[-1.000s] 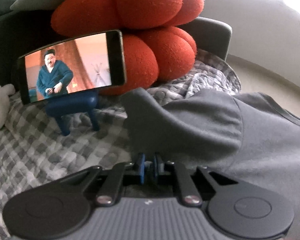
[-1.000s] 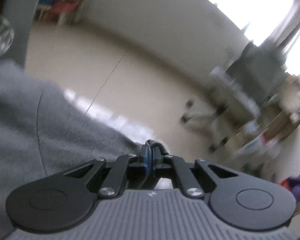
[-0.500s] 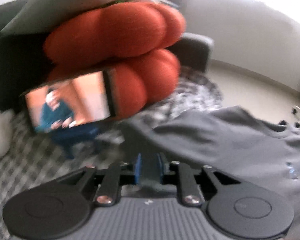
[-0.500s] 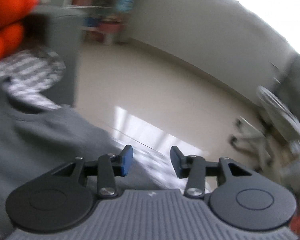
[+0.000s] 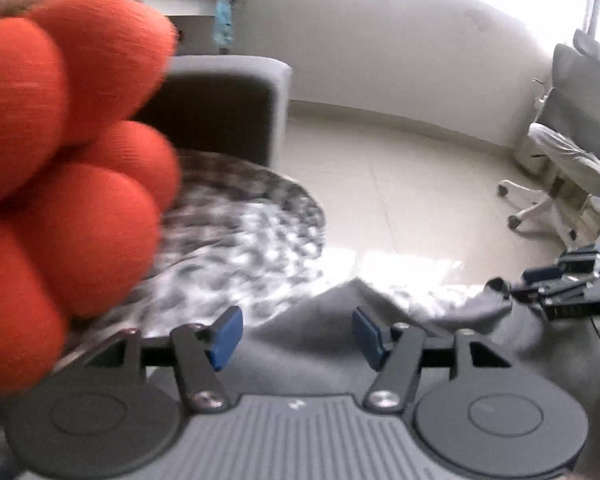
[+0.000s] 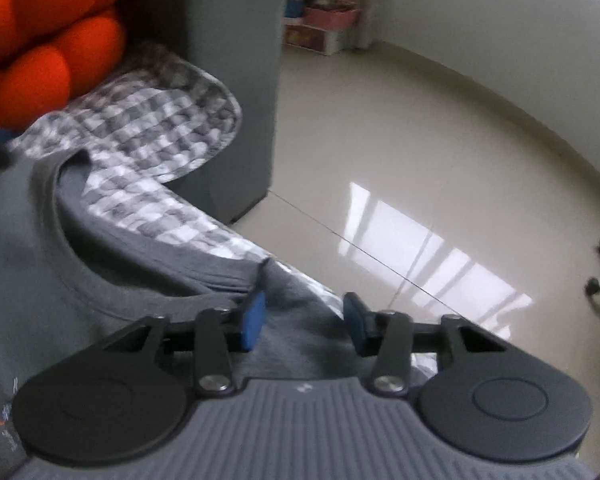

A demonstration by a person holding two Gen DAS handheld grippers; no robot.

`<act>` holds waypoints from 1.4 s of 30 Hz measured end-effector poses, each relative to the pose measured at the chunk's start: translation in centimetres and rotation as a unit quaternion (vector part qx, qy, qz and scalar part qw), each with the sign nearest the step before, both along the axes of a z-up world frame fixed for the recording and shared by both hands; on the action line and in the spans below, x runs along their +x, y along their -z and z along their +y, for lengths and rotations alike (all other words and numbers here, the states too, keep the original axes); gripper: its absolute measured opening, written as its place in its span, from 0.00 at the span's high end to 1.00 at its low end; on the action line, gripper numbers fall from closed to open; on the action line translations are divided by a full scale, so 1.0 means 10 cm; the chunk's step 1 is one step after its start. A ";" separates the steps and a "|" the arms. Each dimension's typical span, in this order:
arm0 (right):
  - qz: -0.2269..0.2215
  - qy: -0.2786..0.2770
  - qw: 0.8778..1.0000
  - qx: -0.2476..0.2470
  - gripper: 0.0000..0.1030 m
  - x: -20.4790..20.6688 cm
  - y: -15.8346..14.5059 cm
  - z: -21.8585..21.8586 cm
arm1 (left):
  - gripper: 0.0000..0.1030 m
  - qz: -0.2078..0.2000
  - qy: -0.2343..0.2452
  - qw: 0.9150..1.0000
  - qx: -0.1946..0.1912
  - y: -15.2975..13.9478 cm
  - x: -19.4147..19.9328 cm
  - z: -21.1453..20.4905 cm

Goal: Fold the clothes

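Grey garment (image 6: 40,280): spread on the checked blanket (image 6: 148,128) over the sofa seat, collar toward far left.
Left gripper (image 5: 296,334): fingers spread apart above the cloth, holding nothing.
Right gripper (image 6: 304,322): spread, empty, near the garment's right edge.
Orange cushion (image 5: 60,160): far left.

Matt grey cloth shirt (image 6: 40,264), quilted checked blanket (image 6: 148,120), glossy floor tiles (image 6: 420,168)

Orange cushion (image 5: 60,168) cut off at left edge, blanket (image 5: 236,236) motion-blurred.
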State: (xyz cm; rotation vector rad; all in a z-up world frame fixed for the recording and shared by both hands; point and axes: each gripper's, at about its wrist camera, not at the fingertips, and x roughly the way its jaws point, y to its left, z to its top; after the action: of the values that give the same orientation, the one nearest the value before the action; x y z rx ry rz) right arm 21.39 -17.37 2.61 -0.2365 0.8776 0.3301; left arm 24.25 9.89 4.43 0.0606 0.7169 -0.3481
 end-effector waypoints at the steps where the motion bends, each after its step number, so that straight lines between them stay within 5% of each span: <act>1: 0.002 -0.013 1.000 0.006 0.91 -0.02 -0.01 -0.01 | 0.44 -0.005 0.000 1.000 0.021 0.06 0.02 -0.08; 3: -0.019 -0.042 0.999 -0.027 1.00 -0.12 0.00 0.04 | 0.92 -0.017 0.002 0.998 0.054 0.17 0.01 -0.20; 5: -0.046 -0.065 0.995 -0.061 1.00 -0.23 0.01 0.10 | 1.00 -0.029 0.013 0.997 0.064 0.26 -0.04 -0.26; 12: -0.176 -0.021 0.983 -0.055 1.00 -0.42 -0.29 0.01 | 1.00 -0.095 -0.013 0.995 0.022 0.00 -0.15 -0.11; 16: -0.124 -0.031 0.991 0.024 0.97 -0.31 -0.34 -0.18 | 0.98 -0.064 0.008 0.998 -0.023 -0.07 0.00 -0.07; 19: -0.061 -0.003 0.997 0.052 0.47 -0.07 -0.20 -0.22 | 0.79 -0.025 0.010 0.999 -0.042 -0.02 0.12 -0.14; 21: -0.036 0.023 0.995 0.085 0.39 0.06 -0.11 -0.28 | 0.52 -0.028 0.021 0.999 -0.014 0.07 0.10 -0.25; 22: -0.020 0.029 0.995 0.098 0.39 0.12 -0.07 -0.28 | 0.53 -0.030 0.028 0.999 0.002 0.11 0.09 -0.30; 23: -0.006 0.034 0.994 0.107 0.40 0.17 -0.03 -0.27 | 0.59 -0.032 0.034 0.999 0.017 0.15 0.08 -0.36; 24: -0.008 0.028 0.995 0.091 0.54 0.16 -0.01 -0.23 | 0.83 -0.034 0.041 0.998 0.033 0.19 0.07 -0.42; 25: -0.010 0.023 0.997 0.076 0.67 0.15 0.00 -0.20 | 0.84 -0.037 0.047 0.997 0.049 0.24 0.07 -0.48; 26: -0.011 0.018 0.998 0.061 0.94 0.14 0.01 -0.16 | 0.87 -0.039 0.054 0.996 0.065 0.28 0.06 -0.53; 30: -0.092 0.000 0.995 -0.029 0.94 -0.04 -0.03 0.08 | 0.95 -0.087 0.031 0.993 0.074 0.15 -0.01 -0.50; 33: -0.190 0.021 0.979 -0.070 0.95 -0.20 -0.19 0.14 | 0.95 -0.113 0.001 0.993 0.045 0.01 0.05 -0.43; 35: -0.223 0.035 0.970 -0.090 0.95 -0.21 -0.23 0.20 | 0.95 -0.129 0.000 0.989 0.075 0.04 0.08 -0.54; 39: -0.224 0.049 0.966 -0.122 0.95 -0.06 -0.11 0.29 | 0.95 -0.126 -0.026 0.986 0.108 0.23 0.18 -0.70; 42: -0.181 0.055 0.969 -0.156 0.95 0.16 0.22 0.38 | 0.94 -0.105 -0.039 0.983 0.148 0.39 0.26 -0.80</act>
State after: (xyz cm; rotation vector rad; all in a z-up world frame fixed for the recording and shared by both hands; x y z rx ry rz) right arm 22.97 -13.52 0.40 -0.5201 0.5735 0.0384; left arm 26.89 1.93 0.54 0.3454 0.5555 -0.1540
